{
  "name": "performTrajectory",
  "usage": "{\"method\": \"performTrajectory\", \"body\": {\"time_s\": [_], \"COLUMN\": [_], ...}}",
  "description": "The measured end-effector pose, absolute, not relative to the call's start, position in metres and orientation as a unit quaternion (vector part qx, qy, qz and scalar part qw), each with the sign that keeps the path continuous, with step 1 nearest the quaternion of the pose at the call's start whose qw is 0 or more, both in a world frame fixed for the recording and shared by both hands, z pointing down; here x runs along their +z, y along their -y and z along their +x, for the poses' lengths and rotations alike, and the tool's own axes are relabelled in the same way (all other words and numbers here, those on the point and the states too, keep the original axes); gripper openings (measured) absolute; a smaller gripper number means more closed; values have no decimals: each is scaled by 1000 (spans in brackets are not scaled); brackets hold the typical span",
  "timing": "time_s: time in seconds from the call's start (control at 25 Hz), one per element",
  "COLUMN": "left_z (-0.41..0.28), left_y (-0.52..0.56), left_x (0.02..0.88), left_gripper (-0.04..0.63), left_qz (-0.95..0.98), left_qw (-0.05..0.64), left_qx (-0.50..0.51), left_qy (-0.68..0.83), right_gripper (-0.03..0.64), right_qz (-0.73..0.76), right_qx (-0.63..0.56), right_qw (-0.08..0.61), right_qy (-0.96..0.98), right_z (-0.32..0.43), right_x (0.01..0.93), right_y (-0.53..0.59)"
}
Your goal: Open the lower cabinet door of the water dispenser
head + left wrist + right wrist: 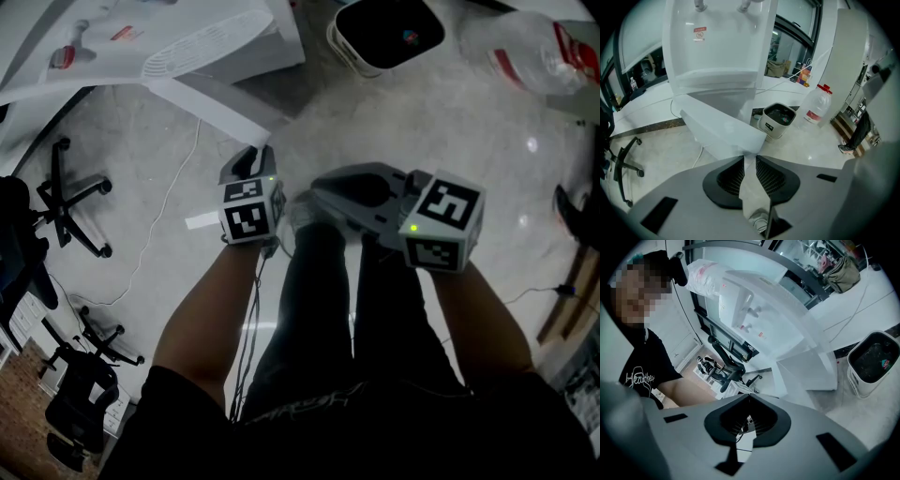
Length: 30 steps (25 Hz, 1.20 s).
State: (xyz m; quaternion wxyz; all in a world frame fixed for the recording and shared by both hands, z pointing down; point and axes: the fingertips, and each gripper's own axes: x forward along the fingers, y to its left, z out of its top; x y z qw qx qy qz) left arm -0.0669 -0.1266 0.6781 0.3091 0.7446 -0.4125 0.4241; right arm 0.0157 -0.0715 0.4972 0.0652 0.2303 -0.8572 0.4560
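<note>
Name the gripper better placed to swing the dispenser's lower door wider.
Left: the left gripper pinches the lower door by its edge, while the right gripper holds nothing, clear of the door.

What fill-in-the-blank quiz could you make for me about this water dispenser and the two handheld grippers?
1. The lower cabinet door of the water dispenser stands ____.
2. The left gripper is closed on the door's edge, while the right gripper, jaws together, holds ____.
3. The big clear bottle on the floor has a ____ cap.

Missing words: open; nothing; red.
</note>
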Motion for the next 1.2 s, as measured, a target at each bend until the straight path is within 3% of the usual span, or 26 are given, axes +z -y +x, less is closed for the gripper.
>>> {"method": "performTrajectory", "body": {"time_s": [0.48,1.2], "left_z": [-95,-157], "left_y": [112,91], "left_x": [677,679], "left_gripper": [71,61], "left_qz": [757,736], "left_qw": [284,312], "left_qx": [453,448], "left_qy": [376,401], "right_gripper": [14,14], "right_qz": [216,159], "right_qx": [470,453], "right_qw": [71,99], "right_qy": [853,872], "right_z": [-29,-84], "right_x": [494,492], "right_y": [71,65]}}
